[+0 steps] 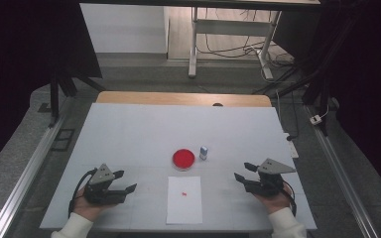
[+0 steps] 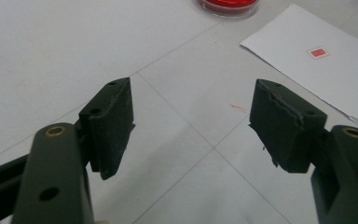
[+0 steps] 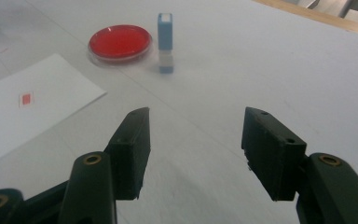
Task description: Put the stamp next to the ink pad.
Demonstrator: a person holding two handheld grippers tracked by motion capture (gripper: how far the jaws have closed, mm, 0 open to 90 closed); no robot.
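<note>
The small blue stamp (image 3: 165,41) stands upright just beside the red ink pad (image 3: 120,43), on the far side of the paper sheet (image 1: 184,199). It looks light, rigid and easily tipped, best pinched across its flat sides. Both the left tongs (image 2: 193,123) and the right tongs (image 3: 196,149) gape empty.

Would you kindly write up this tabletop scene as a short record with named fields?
surface: white table
sheet: white paper near the front edge, a small red stamp mark on it
dish: round red ink pad just beyond the paper
stamp: small blue and white stamp upright beside the ink pad, apart from it
left gripper: open, holding nothing
right gripper: open, holding nothing, pointing toward the stamp
</note>
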